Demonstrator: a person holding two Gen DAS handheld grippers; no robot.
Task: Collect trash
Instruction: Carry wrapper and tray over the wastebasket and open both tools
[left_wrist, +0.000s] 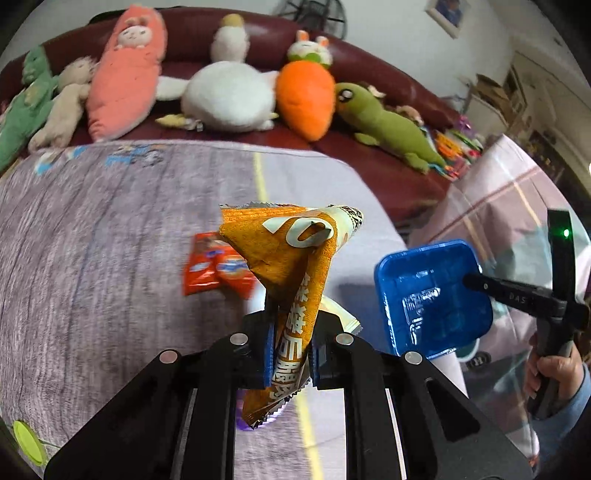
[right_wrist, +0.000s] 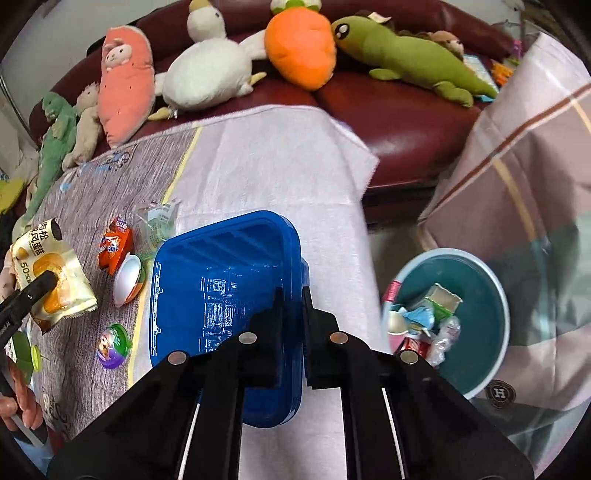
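Behind the cloth-covered table (right_wrist: 266, 158) runs a dark red sofa (right_wrist: 399, 122) lined with plush toys. I have both tools loaded. My left gripper (left_wrist: 289, 354) is clamped narrow on an orange snack wrapper (left_wrist: 291, 266), held clear above the table. My right gripper (right_wrist: 292, 314) is pinched nearly closed on the rim of a blue plastic tray (right_wrist: 221, 302), also lifted. I judge the step in hand as carrying picked trash toward the teal bin (right_wrist: 476, 295), which stands on the floor just right of the table and already holds cartons and wrappers.

The next move calls for swinging each load over the bin mouth before releasing; the tray is wide, so it needs to go in tilted.

The wrapper's long axis runs up and away from the jaws, its crumpled top flaring forward. The tray's long axis points away from my right tool, open face toward the camera.

Remaining on the table: a red sachet (right_wrist: 115, 245), a white cup (right_wrist: 127, 278), a purple capsule (right_wrist: 112, 347).
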